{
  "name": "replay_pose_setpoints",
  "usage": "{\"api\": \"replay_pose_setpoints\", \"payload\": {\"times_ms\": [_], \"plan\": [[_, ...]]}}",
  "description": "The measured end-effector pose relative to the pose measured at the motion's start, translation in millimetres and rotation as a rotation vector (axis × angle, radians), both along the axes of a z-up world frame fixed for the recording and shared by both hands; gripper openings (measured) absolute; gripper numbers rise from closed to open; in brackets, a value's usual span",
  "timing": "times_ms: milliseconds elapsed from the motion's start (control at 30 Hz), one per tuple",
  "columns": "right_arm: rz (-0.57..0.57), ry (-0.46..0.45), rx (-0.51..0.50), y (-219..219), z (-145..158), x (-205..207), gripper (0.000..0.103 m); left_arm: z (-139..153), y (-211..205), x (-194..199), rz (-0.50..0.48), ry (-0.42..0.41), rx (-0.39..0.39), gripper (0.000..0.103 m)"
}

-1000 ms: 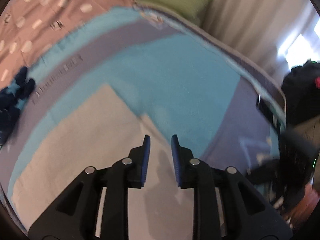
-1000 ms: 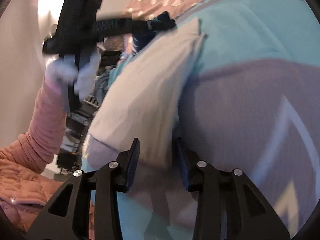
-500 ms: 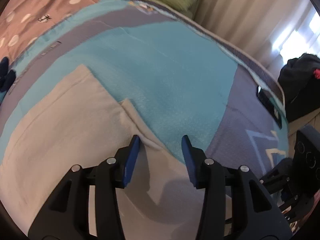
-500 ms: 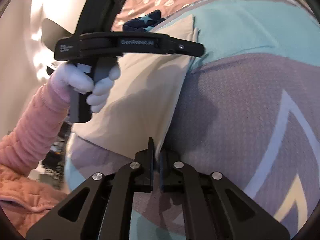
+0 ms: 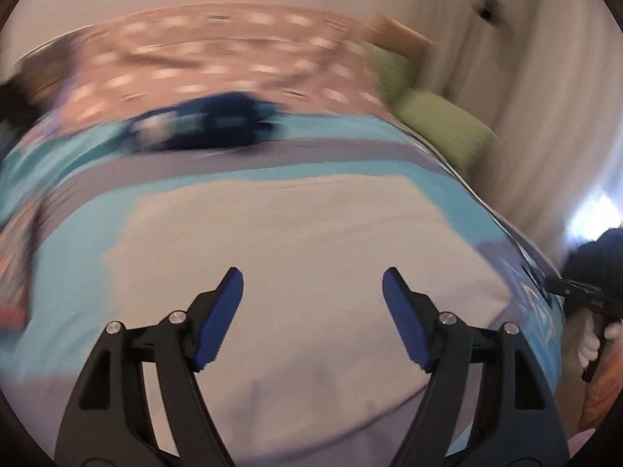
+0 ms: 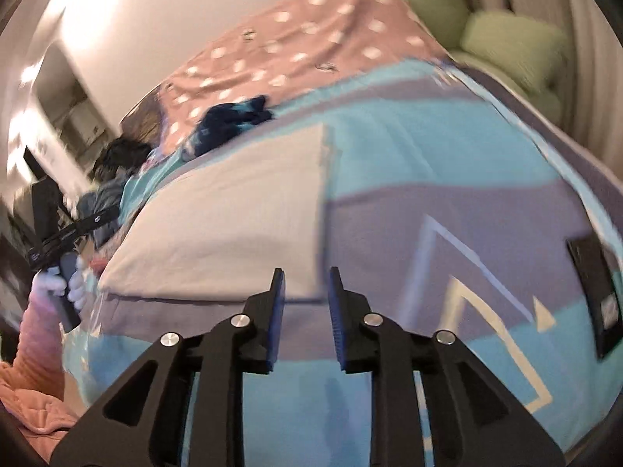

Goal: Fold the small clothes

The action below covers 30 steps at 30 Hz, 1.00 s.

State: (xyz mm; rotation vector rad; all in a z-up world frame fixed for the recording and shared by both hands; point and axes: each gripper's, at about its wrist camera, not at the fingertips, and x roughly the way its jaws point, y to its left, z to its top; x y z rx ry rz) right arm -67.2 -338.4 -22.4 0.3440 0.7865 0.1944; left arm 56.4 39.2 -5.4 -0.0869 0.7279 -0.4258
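White gloved hand (image 6: 58, 286) holds the left gripper (image 5: 312, 292) at the bed's left edge, its jaws just spread wide and empty above the pale folded garment (image 6: 241, 225) lying flat on the turquoise-and-grey blanket (image 6: 447, 163). Right gripper (image 6: 307, 292) hangs near the garment's corner, jaws just parted slightly, nothing between them. Navy clothes (image 6: 229, 122) lie beyond.

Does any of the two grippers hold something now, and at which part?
Nothing is held. The left gripper and the right gripper have both just been opening, empty, above the folded white cloth.
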Motion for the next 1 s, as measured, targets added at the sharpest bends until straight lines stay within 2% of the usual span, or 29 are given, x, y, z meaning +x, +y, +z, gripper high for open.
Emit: {"api": "replay_pose_setpoints", "payload": {"times_ms": [67,100,133,167,267,333,433,600,667,767,867,933,1000], "plan": [[0.075,-0.018,-0.041,37,8,16,0.025,-3,62,-30,0.133,-0.022,-0.033,0.074],[0.118,-0.024,-0.057,56,11,23,0.026,-4,79,-39,0.164,-0.028,-0.041,0.073],[0.152,-0.027,-0.066,74,10,31,0.026,-7,98,-51,0.192,-0.032,-0.05,0.072],[0.205,-0.028,-0.073,97,12,41,0.026,-11,122,-68,0.217,-0.035,-0.069,0.066],[0.339,-0.012,-0.095,160,14,62,0.028,-24,158,-95,0.234,-0.019,-0.127,0.052],[0.407,-0.002,-0.12,194,16,74,0.032,-33,169,-111,0.193,-0.026,-0.186,0.046],[0.484,0.016,-0.167,238,24,87,0.032,-41,163,-123,0.114,-0.048,-0.206,0.045],[0.508,0.07,-0.199,284,35,118,0.032,-60,136,-117,-0.069,-0.044,-0.122,0.045],[0.501,0.086,-0.223,291,37,125,0.032,-69,124,-105,-0.152,-0.019,-0.07,0.045],[0.49,0.1,-0.257,295,41,130,0.033,-75,113,-84,-0.224,0.005,-0.005,0.046],[0.475,0.12,-0.262,298,40,136,0.035,-69,110,-69,-0.308,-0.034,0.017,0.045],[0.47,0.149,-0.26,299,37,143,0.036,-64,108,-65,-0.374,-0.07,0.024,0.032],[0.473,0.186,-0.272,305,34,156,0.036,-61,109,-60,-0.432,-0.074,-0.003,0.02]]}}
